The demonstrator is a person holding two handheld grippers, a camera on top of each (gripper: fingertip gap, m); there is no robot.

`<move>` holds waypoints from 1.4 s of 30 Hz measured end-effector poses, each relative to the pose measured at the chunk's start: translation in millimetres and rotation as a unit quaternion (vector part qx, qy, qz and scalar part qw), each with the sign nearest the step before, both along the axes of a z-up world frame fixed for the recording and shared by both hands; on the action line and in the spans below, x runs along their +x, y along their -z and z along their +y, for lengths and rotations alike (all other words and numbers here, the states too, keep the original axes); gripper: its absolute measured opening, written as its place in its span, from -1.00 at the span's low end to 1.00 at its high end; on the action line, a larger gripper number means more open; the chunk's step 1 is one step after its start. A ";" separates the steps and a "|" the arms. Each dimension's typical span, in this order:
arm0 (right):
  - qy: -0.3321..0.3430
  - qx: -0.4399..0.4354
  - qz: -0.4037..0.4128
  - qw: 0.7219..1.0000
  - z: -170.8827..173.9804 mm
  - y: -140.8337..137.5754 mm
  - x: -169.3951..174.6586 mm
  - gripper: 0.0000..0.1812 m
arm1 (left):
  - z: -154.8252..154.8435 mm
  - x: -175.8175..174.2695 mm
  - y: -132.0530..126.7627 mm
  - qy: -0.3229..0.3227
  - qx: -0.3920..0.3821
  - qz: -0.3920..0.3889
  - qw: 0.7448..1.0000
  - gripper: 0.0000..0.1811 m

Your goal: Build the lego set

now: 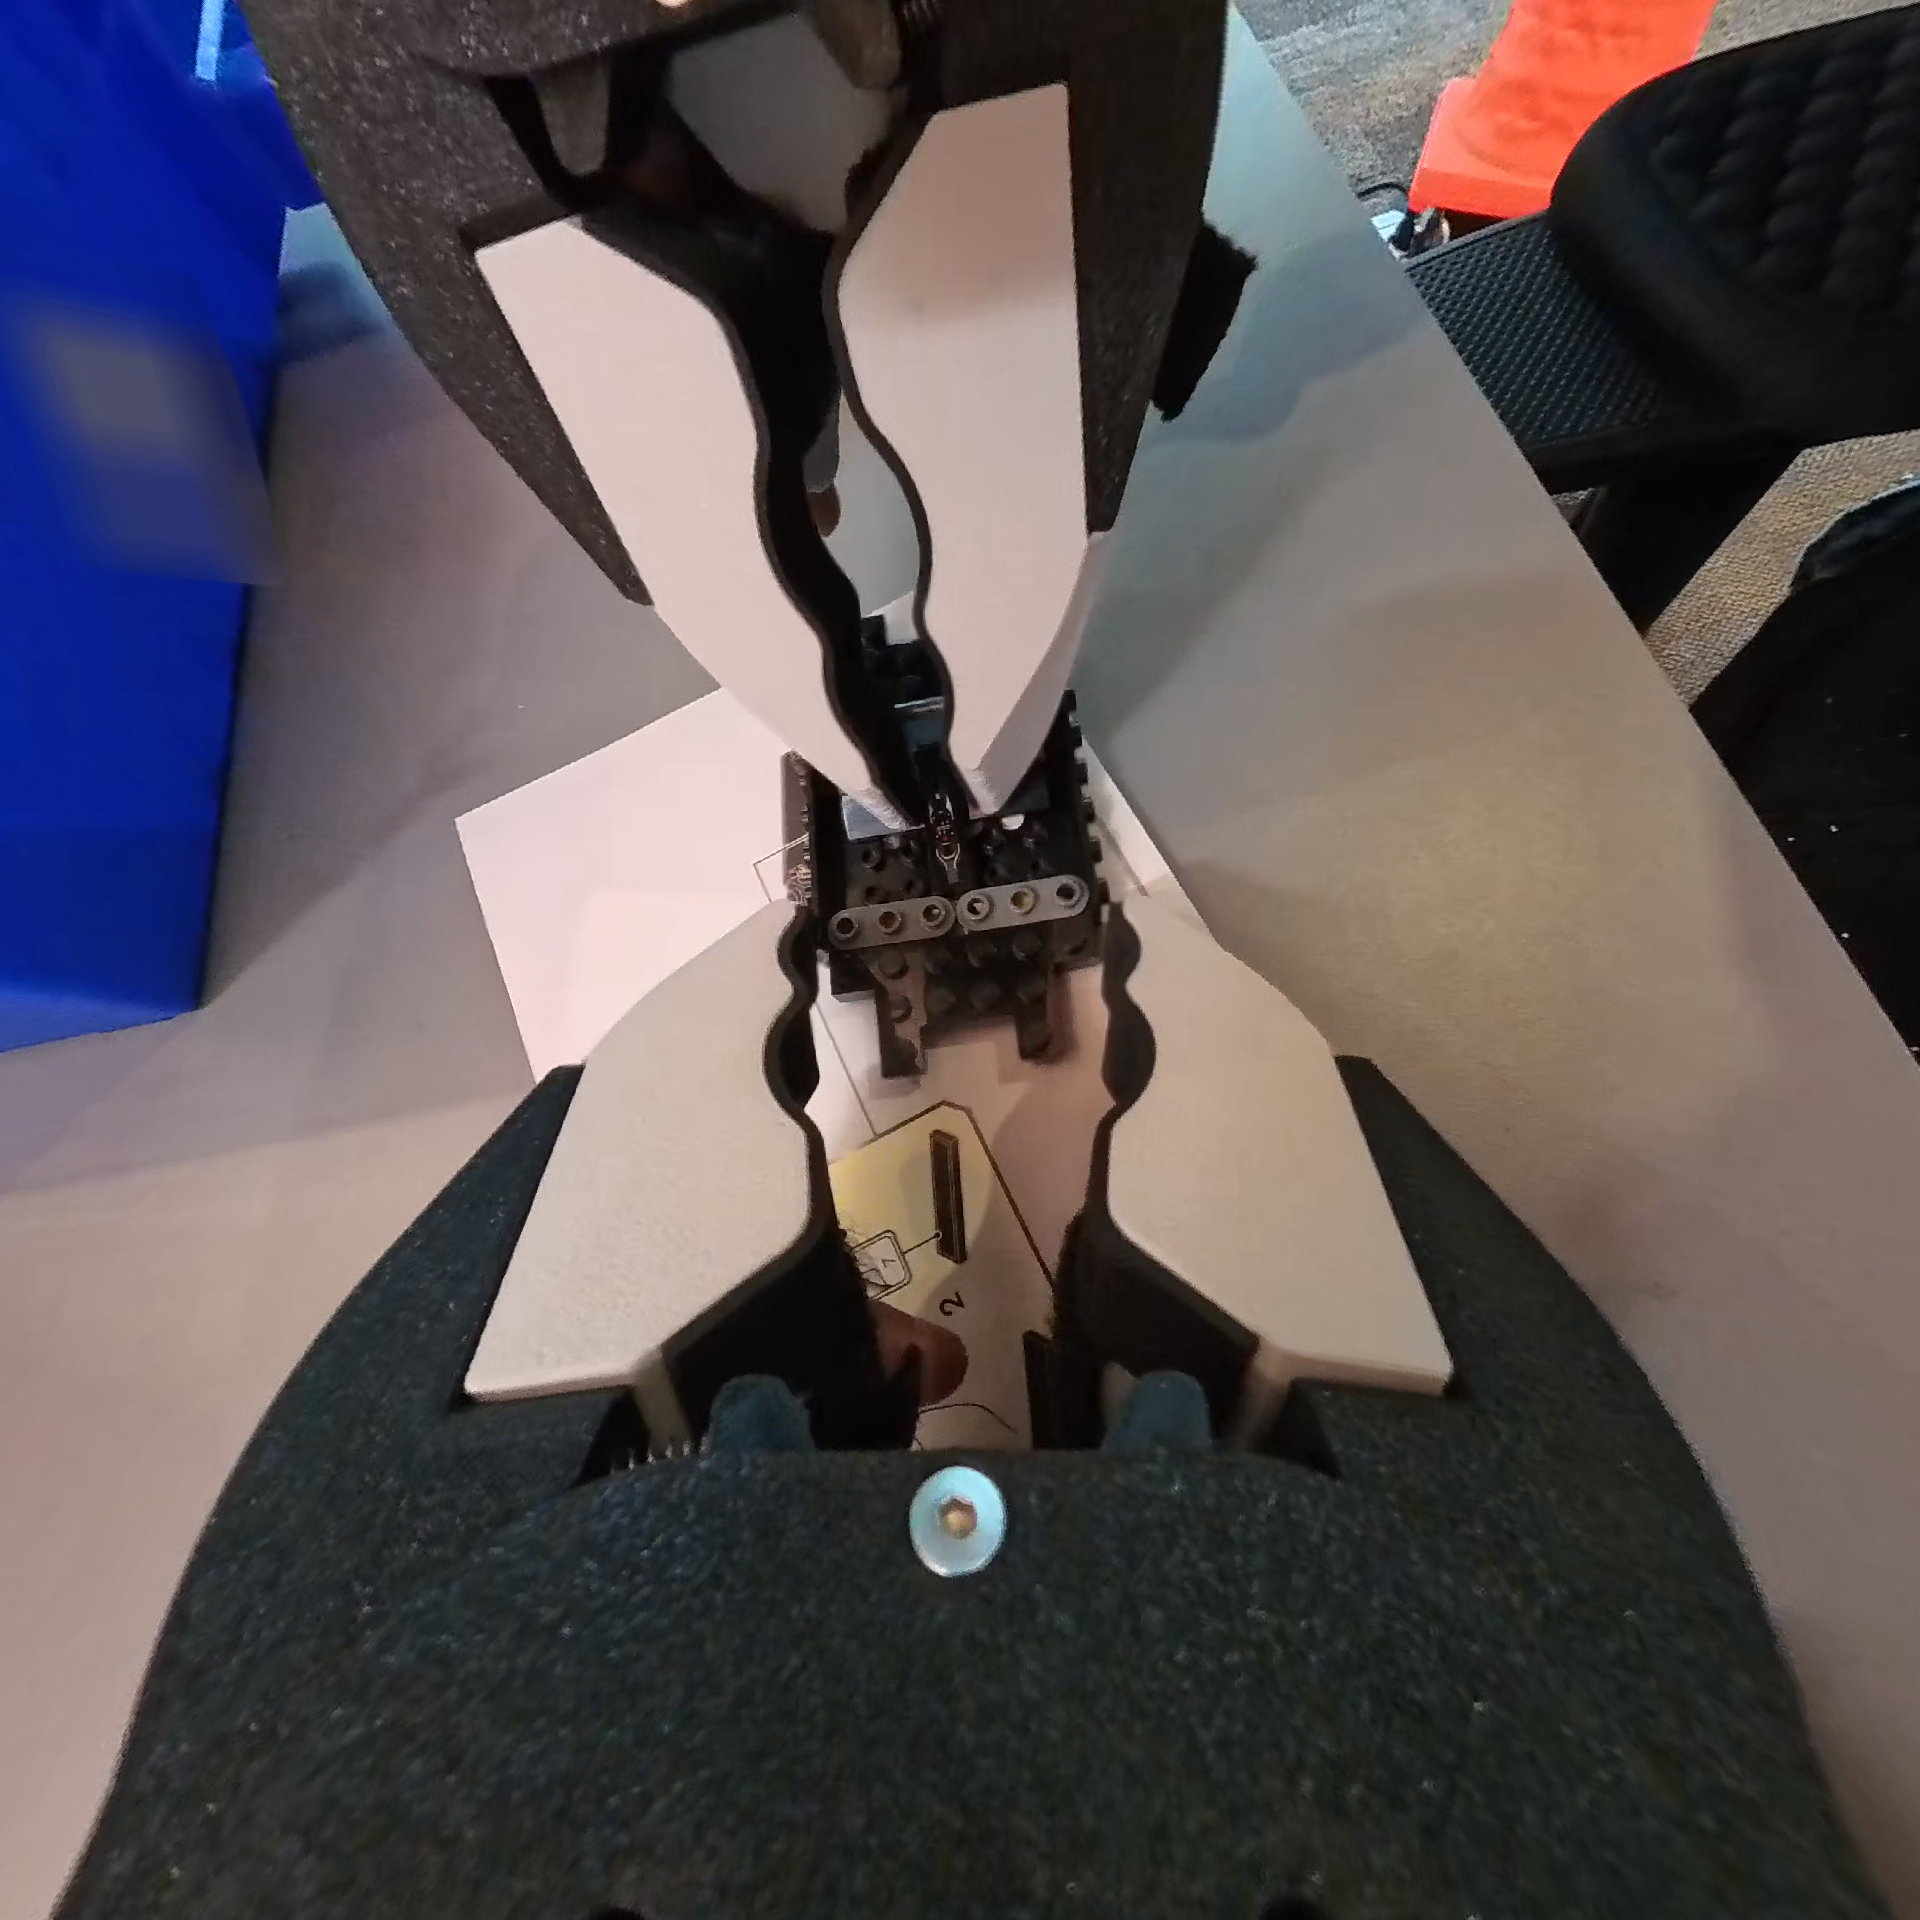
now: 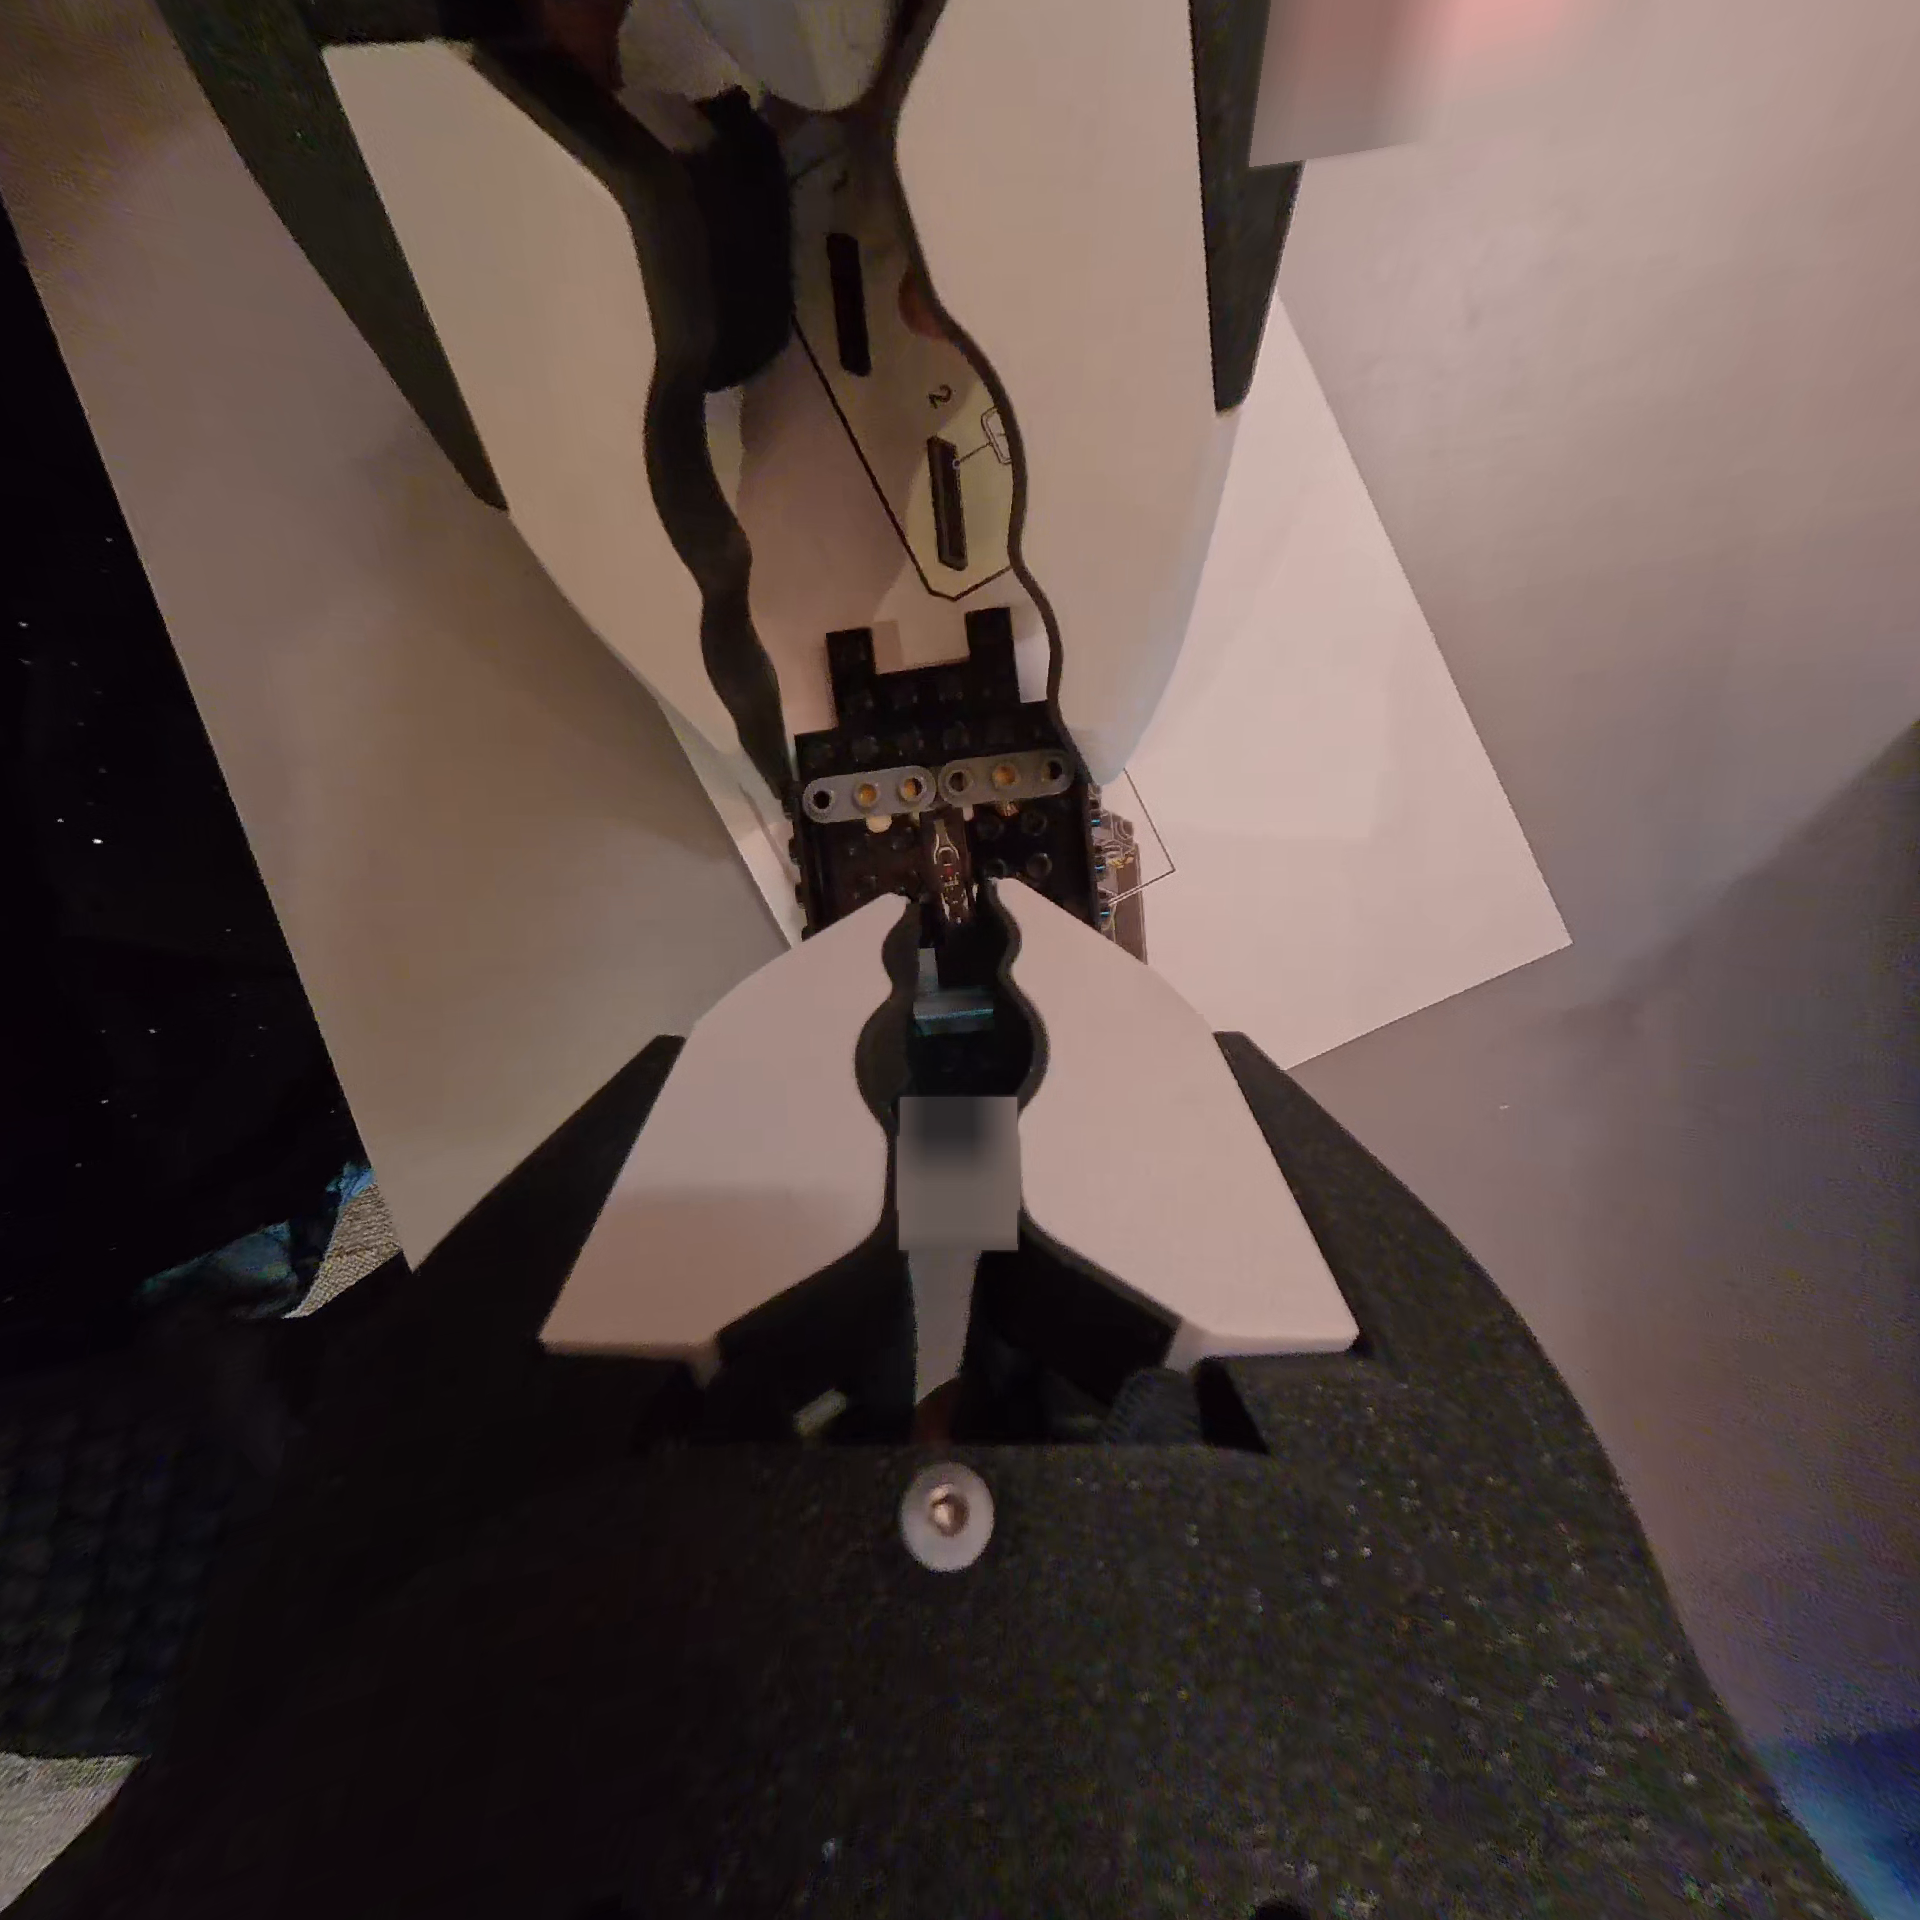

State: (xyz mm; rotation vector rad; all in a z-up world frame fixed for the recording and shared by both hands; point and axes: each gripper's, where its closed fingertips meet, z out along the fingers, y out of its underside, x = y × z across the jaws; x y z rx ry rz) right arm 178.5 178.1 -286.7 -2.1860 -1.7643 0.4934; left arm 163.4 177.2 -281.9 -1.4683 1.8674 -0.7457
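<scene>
One black lego assembly [image 1: 961,914] with two grey beams [image 1: 894,922] sits pinched between the left gripper's [image 1: 956,925] spread fingers, while the right gripper [image 2: 948,902] nips one small black piece [image 2: 943,868] near the table's edge [image 1: 1558,582].

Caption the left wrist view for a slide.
Left claw braces the black lego build on the instruction sheet while right claw seats a small part.

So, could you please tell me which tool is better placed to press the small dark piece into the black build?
The right tool: it pinches the small dark piece over the middle of the black build. The left tool grips the build's sides, seemingly steadying it.
</scene>
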 end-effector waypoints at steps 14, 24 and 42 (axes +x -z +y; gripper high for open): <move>-0.010 0.095 -0.040 0.995 2.1 -2.0 -0.3 -0.92 | 1.3 0.2 1.0 -0.005 0.012 0.000 1.000 -0.43; -0.002 0.152 -0.061 0.987 3.2 -3.9 0.3 -0.93 | 2.1 0.1 1.7 -0.009 0.009 0.003 1.000 -0.42; 0.052 0.049 -0.041 0.997 2.1 -1.8 4.3 -0.87 | 0.4 12.9 -4.8 0.003 0.015 -0.009 1.000 -0.24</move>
